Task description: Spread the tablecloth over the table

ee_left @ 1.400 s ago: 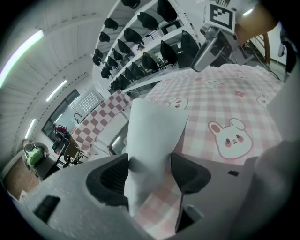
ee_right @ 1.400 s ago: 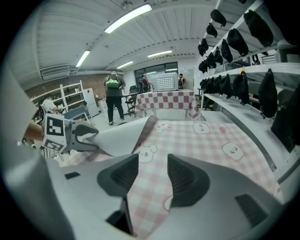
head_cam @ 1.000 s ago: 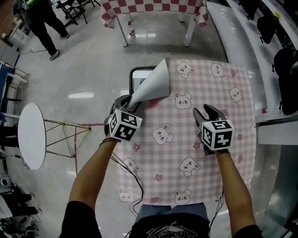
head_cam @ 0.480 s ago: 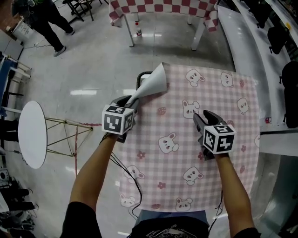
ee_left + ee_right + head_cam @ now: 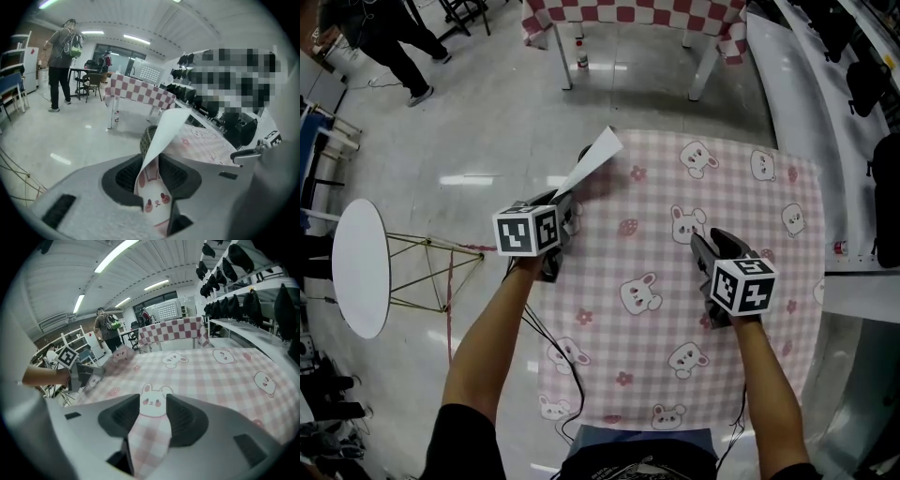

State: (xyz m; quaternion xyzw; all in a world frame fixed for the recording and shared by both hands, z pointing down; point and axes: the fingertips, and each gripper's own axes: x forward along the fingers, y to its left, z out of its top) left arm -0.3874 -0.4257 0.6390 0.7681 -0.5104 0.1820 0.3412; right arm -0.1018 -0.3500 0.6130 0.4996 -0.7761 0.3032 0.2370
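A pink checked tablecloth (image 5: 675,300) printed with bunnies covers the table. My left gripper (image 5: 565,208) is at the cloth's far left corner and shut on it. Its jaws have just been closing, with the cloth between them. The corner flap (image 5: 592,157) stands up and shows its white underside. In the left gripper view the cloth (image 5: 154,187) runs up between the pads. My right gripper (image 5: 705,246) is open over the middle right of the cloth, tips down against it. In the right gripper view a bunny print (image 5: 153,405) shows flat between its pads.
A round white side table (image 5: 358,267) on thin wire legs stands on the floor to the left. At the back is a table with a red checked cloth (image 5: 628,14). A person (image 5: 384,28) walks at the far left. Shelves with dark bags (image 5: 862,75) line the right.
My left gripper has rolled and drawn the corner out to the left, so the raised flap looks narrower and lower. The right gripper has shifted a little on the cloth.
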